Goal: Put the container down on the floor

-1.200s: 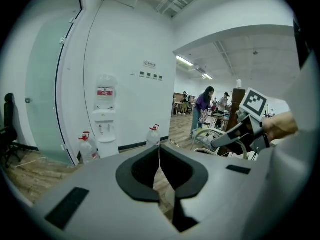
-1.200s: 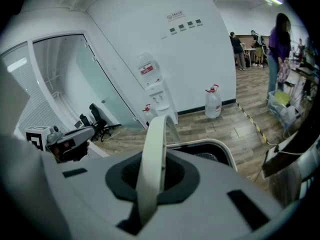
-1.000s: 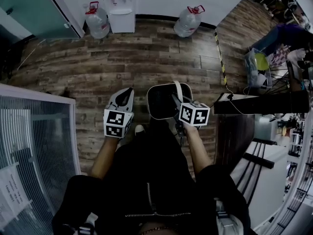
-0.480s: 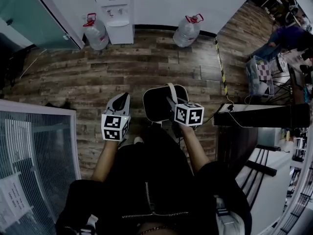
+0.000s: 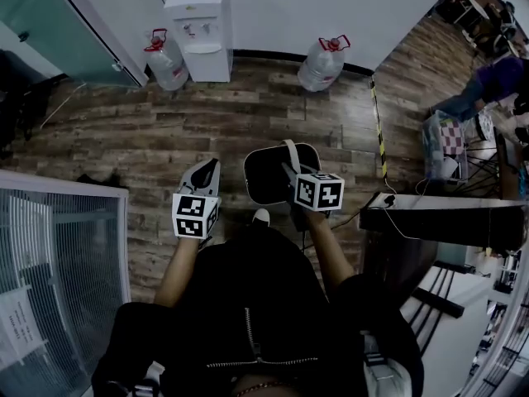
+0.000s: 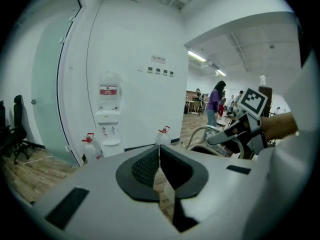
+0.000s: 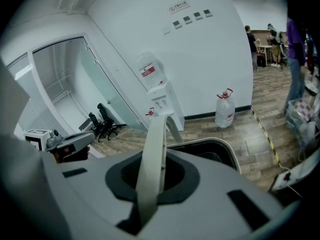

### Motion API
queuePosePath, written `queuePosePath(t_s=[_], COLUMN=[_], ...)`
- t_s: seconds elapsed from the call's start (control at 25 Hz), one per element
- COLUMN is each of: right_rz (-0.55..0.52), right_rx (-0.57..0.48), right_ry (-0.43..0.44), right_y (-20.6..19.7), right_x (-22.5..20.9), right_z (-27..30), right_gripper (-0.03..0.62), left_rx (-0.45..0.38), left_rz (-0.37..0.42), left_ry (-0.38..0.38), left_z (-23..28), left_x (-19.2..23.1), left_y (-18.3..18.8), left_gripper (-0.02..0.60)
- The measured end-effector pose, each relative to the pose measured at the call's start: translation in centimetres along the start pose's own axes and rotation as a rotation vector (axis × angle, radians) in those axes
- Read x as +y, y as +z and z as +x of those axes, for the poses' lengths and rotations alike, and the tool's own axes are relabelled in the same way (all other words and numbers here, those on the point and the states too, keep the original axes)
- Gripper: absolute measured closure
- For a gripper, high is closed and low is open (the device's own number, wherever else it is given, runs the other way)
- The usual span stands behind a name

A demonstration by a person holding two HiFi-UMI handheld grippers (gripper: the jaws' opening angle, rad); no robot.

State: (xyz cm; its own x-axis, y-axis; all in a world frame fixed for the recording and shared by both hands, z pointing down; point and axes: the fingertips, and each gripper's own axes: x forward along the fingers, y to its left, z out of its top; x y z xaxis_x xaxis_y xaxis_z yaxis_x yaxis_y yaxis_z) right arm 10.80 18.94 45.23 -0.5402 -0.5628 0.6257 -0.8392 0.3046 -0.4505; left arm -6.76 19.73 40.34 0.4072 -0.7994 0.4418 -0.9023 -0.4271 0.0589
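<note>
**Container hangs from your right gripper, above the floor**

Head view: the container (image 5: 273, 176) hangs by its handle (image 5: 291, 150) from your right gripper (image 5: 291, 172), over the wooden floor (image 5: 248, 106). Your left gripper (image 5: 203, 176) is just beside it. Left gripper view: jaws together, nothing between. Right gripper view: jaws pinch the handle, container directly below, so lower straight down.

At frame centre, a dark oval plastic container (image 5: 269, 179) over the wood-plank floor (image 5: 124, 139); its pale strap handle (image 7: 152, 154) between the jaws of the right gripper (image 5: 291, 170); left gripper (image 5: 207, 170) just left of it; white water dispenser (image 5: 202, 23) at top, flanked by left water bottle (image 5: 168, 60) and right water bottle (image 5: 322, 63).
</note>
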Motion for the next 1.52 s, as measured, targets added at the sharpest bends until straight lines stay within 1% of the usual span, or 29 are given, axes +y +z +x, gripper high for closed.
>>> queuePosePath(t_s=[0.12,0.28,0.44,0.56,0.84,1.08,1.52], right_rz=[0.003,-0.005,-0.002,0.009,0.051,0.061,0.083], right_rx=[0.006,0.017,0.021,0.016,0.006,0.012,0.009], right_ry=[0.005,0.027,0.039,0.04,0.026,0.005,-0.035], right_y=[0.8,1.7,1.8,2.1,2.5,3.5,8.3], right_x=[-1.4,-2.1,-2.8,-3.1,-3.8,-3.9,-3.6], right_z=[0.1,0.4,0.6,0.8,1.5,3.0,7.8], right_gripper=[0.569,0.569,0.569,0.569,0.569,0.568,0.568], left_rx=[0.006,0.013,0.015,0.017,0.008,0.008,0.009], left_rz=[0.002,0.011,0.003,0.004,0.008,-0.003,-0.007], left_ry=[0.013,0.031,0.051,0.053,0.025,-0.009,-0.07], left_z=[1.4,2.8,3.4,3.7,5.5,7.7,12.9], left_x=[-0.5,-1.0,-0.9,-0.9,-1.1,0.1,5.2], left_y=[0.6,1.4,1.7,2.1,3.3,3.6,5.9], left_gripper=[0.566,0.566,0.566,0.566,0.566,0.566,0.566])
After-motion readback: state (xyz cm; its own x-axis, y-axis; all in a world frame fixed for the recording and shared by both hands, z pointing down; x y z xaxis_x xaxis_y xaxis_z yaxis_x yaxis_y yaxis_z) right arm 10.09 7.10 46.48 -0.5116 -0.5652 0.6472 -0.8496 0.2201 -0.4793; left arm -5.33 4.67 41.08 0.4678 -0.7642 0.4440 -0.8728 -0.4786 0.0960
